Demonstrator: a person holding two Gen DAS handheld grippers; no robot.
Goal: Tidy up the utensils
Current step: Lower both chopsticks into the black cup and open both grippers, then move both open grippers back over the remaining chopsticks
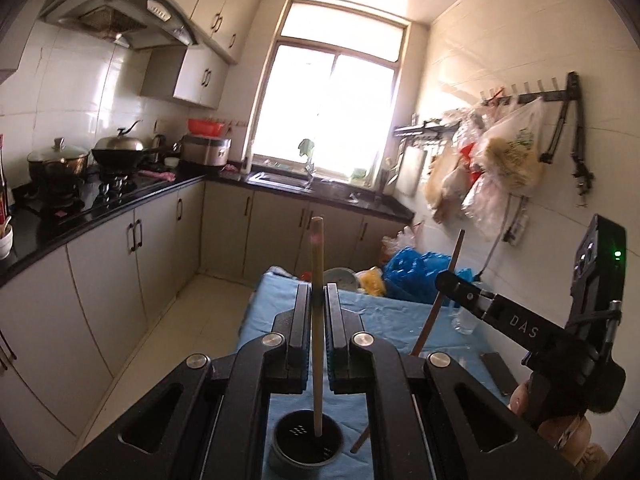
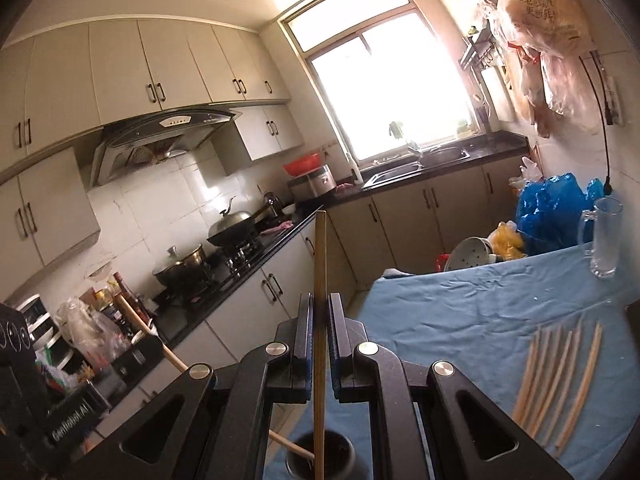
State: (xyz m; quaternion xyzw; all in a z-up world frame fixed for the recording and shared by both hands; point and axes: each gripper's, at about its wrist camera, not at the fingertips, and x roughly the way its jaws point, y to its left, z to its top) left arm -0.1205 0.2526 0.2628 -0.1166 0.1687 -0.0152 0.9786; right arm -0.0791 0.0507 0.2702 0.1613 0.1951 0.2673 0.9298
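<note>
My left gripper (image 1: 318, 292) is shut on a pale wooden chopstick (image 1: 317, 248) held nearly upright. Its lower tip sits at the mouth of a dark round holder (image 1: 296, 432) on the blue cloth (image 1: 400, 320). The right gripper (image 1: 445, 280) reaches in from the right with a slanted chopstick (image 1: 434, 312) whose tip lies beside the holder. In the right wrist view, my right gripper (image 2: 320, 300) is shut on its upright chopstick (image 2: 320, 256) over the holder (image 2: 340, 452). The left gripper (image 2: 146, 346) carries its chopstick (image 2: 176, 360) in from the left. Several loose chopsticks (image 2: 560, 380) lie on the cloth.
A glass mug (image 2: 606, 236) stands at the cloth's far right. Beyond the table are a blue bag (image 2: 548, 208) and a colander (image 2: 470, 258). A black counter (image 1: 100, 204) with a wok and a pot runs along the left. Plastic bags (image 1: 504, 156) hang on the right wall.
</note>
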